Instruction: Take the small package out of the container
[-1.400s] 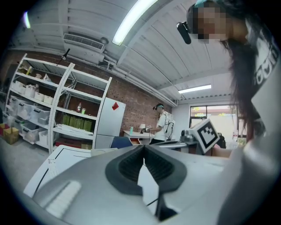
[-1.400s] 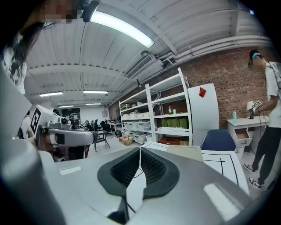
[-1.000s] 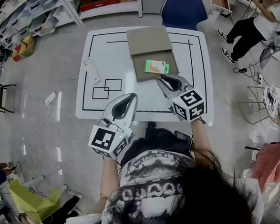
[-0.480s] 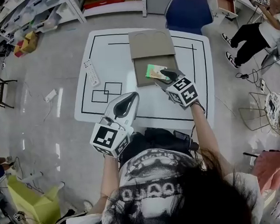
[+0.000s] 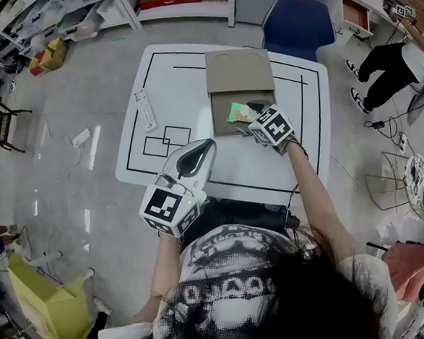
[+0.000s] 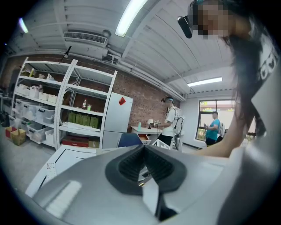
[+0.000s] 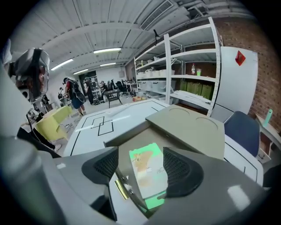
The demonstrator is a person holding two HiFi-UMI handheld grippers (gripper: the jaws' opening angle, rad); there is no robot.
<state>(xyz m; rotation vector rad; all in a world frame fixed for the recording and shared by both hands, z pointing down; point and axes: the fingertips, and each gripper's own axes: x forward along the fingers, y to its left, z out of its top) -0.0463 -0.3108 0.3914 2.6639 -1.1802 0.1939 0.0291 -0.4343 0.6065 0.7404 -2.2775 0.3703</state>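
Observation:
An open brown cardboard container (image 5: 222, 114) lies on the white table (image 5: 177, 80), its lid (image 5: 239, 70) folded back. The small green package (image 5: 237, 113) lies inside it. My right gripper (image 5: 249, 115) reaches into the container from the near side. In the right gripper view the package (image 7: 147, 169) lies between the pads (image 7: 182, 169) of the right gripper (image 7: 140, 159); the jaws are opening, with a gap on each side. My left gripper (image 5: 198, 153) hovers over the table's near edge, and its jaws (image 6: 144, 151) are shut with nothing in them.
A white remote control (image 5: 144, 108) lies on the table's left part, beside black-outlined rectangles (image 5: 163, 141). A blue chair (image 5: 295, 18) stands behind the table. Shelving (image 5: 78, 15) runs along the back and a seated person (image 5: 385, 62) is at the right.
My right gripper has moved forward into the container and over the green package, and its jaws have spread apart. The left gripper has hardly moved.

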